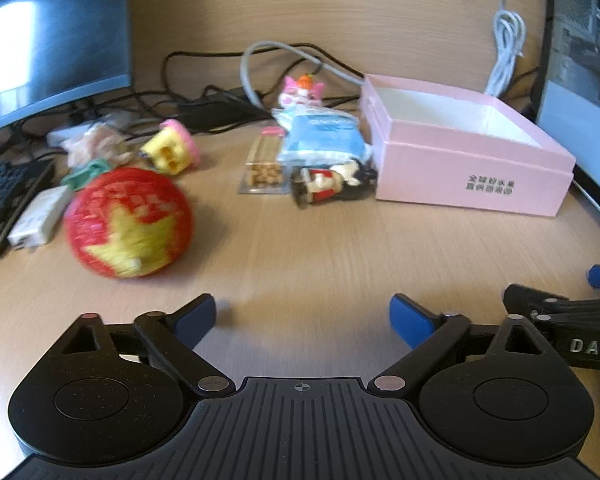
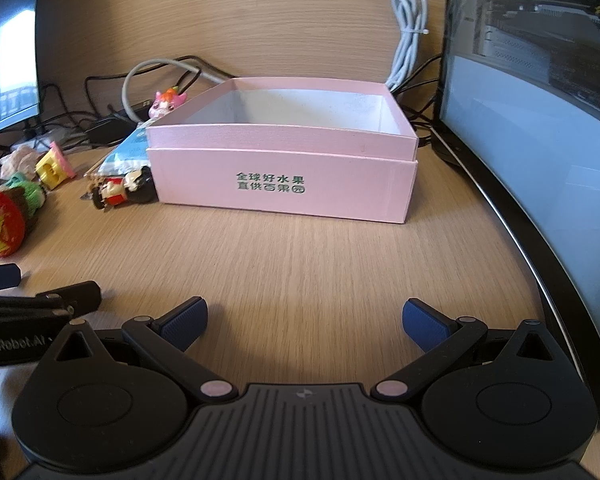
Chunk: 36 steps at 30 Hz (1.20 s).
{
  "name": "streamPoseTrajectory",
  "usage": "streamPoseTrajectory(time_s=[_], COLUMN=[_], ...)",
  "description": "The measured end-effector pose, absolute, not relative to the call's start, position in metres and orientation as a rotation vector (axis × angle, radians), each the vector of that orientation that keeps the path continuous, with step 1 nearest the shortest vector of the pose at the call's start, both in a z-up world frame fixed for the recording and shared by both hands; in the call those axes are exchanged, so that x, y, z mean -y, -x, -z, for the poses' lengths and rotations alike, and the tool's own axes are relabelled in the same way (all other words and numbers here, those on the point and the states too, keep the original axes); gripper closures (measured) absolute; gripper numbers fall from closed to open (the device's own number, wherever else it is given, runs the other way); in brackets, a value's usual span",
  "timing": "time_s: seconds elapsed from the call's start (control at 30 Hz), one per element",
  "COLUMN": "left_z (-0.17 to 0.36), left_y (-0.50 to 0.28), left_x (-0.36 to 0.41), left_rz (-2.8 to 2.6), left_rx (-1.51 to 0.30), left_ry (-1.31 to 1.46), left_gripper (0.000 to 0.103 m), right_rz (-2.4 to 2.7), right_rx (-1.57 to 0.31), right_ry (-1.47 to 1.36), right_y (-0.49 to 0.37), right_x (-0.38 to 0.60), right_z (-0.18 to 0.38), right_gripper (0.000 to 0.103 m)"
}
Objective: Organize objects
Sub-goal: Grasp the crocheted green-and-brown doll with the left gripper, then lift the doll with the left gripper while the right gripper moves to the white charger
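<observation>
An open pink box (image 2: 280,186) stands on the wooden desk, its inside looking empty; it also shows in the left wrist view (image 1: 472,172). Left of it lie a red-and-black toy figure (image 1: 332,184), a blue packet (image 1: 320,140), a pink cat figurine (image 1: 300,90), a snack strip (image 1: 262,168), a yellow-pink toy (image 1: 172,148) and a red ball with a yellow star (image 1: 128,224). My left gripper (image 1: 302,316) is open and empty, near the ball. My right gripper (image 2: 304,320) is open and empty, facing the box.
Monitors stand at the left (image 1: 48,28) and right (image 2: 540,120). Cables (image 1: 204,76) tangle at the back. A keyboard (image 1: 4,196) and a white adapter (image 1: 40,216) lie at the left. A white coiled cable (image 2: 410,28) hangs behind the box.
</observation>
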<state>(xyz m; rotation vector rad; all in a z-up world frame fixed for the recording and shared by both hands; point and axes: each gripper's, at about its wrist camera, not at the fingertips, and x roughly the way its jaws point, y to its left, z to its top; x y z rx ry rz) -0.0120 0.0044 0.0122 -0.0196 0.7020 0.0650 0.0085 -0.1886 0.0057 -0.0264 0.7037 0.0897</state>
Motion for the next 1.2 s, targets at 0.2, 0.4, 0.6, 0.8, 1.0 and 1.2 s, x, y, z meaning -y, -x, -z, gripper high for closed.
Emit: streamPoseTrajectory(time_s=[0.2,0.4,0.6,0.8,1.0,1.2], left_z=[-0.086,-0.093,-0.065,-0.051,-0.059,-0.086], left_y=[0.026,-0.055,-0.092,-0.094,-0.047,0.040], left_x=[-0.053,-0.137,-0.144,-0.154,-0.175,-0.216], left_rz=[-0.132,-0.228,-0.204,-0.209,-0.103,-0.041], left_rx=[-0.535,-0.882,-1.037,-1.042,-0.967,-0.891], left_ry=[0.095,0.431,0.366,0.389,0.495,0.470], left_gripper=[0.012,0.014,0.016,0.036,0.039,0.039], right_rz=[-0.127,-0.097,-0.073,-0.089,-0.208,-0.412], right_rx=[-0.739,-0.768,-0.777,-0.796,-0.667,-0.586], right_ry=[0.043,0.031,0.026,0.027,0.118,0.263], right_y=[-0.008,-0.013,-0.012,-0.012,-0.003,-0.030], right_x=[0.193,0.189,0.187,0.188,0.150,0.043], right_z=[-0.009,-0.009,-0.009,-0.012,-0.046,-0.064], right_gripper=[0.000,0.000,0.000,0.000,0.000,0.000])
